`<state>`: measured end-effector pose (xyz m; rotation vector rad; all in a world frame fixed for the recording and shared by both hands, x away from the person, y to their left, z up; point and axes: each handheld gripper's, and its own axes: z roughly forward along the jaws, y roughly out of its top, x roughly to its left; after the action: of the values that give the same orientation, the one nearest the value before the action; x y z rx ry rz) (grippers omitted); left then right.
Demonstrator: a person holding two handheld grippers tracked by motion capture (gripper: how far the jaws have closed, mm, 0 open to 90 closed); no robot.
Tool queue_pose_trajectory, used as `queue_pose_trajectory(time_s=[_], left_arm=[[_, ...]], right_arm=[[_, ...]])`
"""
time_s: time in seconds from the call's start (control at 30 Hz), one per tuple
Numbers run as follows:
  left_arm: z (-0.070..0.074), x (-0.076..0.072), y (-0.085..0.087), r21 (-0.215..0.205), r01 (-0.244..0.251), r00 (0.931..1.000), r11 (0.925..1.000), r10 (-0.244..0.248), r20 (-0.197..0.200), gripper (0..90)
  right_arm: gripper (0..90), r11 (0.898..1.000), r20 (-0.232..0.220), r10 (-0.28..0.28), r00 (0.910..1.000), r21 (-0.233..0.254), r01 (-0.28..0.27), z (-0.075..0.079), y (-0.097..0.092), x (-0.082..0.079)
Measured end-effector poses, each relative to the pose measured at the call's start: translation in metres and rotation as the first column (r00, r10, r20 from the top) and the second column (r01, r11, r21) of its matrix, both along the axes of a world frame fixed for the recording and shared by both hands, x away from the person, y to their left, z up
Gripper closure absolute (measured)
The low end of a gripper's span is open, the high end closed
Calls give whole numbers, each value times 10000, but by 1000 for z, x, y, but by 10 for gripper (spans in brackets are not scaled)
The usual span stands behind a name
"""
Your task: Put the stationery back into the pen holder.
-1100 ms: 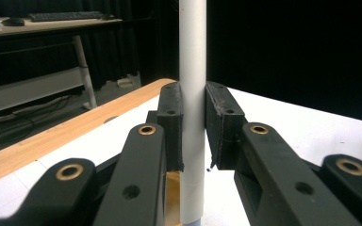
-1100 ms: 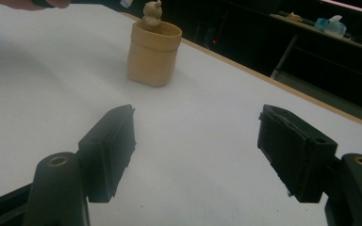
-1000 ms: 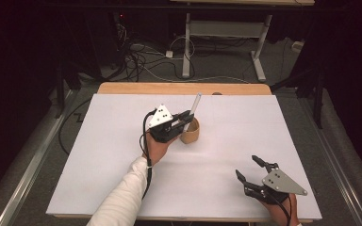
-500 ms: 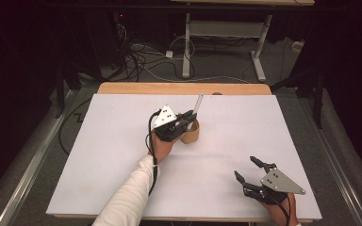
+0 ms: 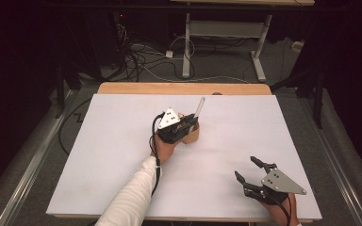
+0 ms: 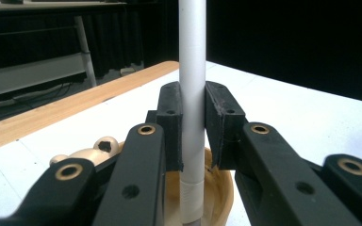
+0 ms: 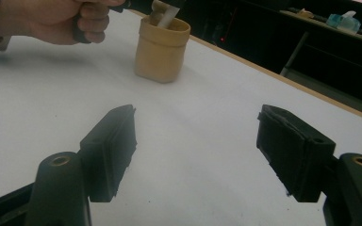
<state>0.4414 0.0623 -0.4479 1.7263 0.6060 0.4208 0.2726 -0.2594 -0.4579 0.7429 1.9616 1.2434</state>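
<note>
A tan cup (image 5: 193,137) stands near the middle of the white table top (image 5: 122,141). My left gripper (image 5: 189,123) hovers right over it, shut on a white tube (image 5: 200,106) that slants up and away from the cup. In the left gripper view the pads (image 6: 170,122) press the tube (image 6: 192,70) from both sides, and its taped lower end reaches into the cup (image 6: 219,188). My right gripper (image 5: 245,167) rests near the front right edge, open with nothing between its jaws. Its own view shows the cup (image 7: 161,47) and the other hand (image 7: 61,19) farther off.
A bare wooden strip (image 5: 184,88) runs along the table's far edge. Beyond it the floor holds cables (image 5: 136,54) and the white legs of another table (image 5: 186,42). Metal rails run along both sides of the table.
My left hand has sunk a little, lowering the tube toward the cup. The right gripper has stayed where it was.
</note>
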Motion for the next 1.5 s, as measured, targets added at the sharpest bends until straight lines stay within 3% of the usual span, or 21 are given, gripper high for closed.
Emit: queue_pose_trajectory(time_s=[0.2, 0.27, 0.53, 1.0, 1.23, 1.33, 1.4, 1.5], left_arm=[[-1, -1, 0, 30, -133, 9999, 9999, 133, -56, 746], [-1, -2, 0, -34, -126, 9999, 9999, 126, -51, 691], [2, -2, 2, -124, -164, 9999, 9998, 164, 0, 693], [17, -8, 7, 414, -142, 9989, 9990, 123, 451, 628], [23, -11, 10, 761, -455, 9976, 9961, 414, 551, 485], [25, -12, 11, 914, -506, 9971, 9945, 451, 617, 464], [26, -12, 11, 1021, -717, 9957, 9922, 651, 662, 375], [27, -13, 11, 1086, -652, 9962, 9919, 584, 648, 339]], right_arm=[[292, 10000, -34, 6, 10000, -6, -6, -1, 1, 0], [292, 10000, -45, 15, 10000, -23, -15, -1, 1, 0], [294, 10000, -66, 21, 10000, -8, -21, -1, 1, 0], [294, 9999, -140, 78, 9999, -86, -79, -3, 4, 0], [294, 9999, -133, 39, 9999, -96, -40, -3, 4, 0], [296, 9999, -129, 80, 9999, -143, -82, -3, 5, 0], [296, 9997, -130, 128, 9998, -185, -130, -3, 5, 0], [297, 9998, -163, 133, 9998, -160, -135, -4, 6, 1]])
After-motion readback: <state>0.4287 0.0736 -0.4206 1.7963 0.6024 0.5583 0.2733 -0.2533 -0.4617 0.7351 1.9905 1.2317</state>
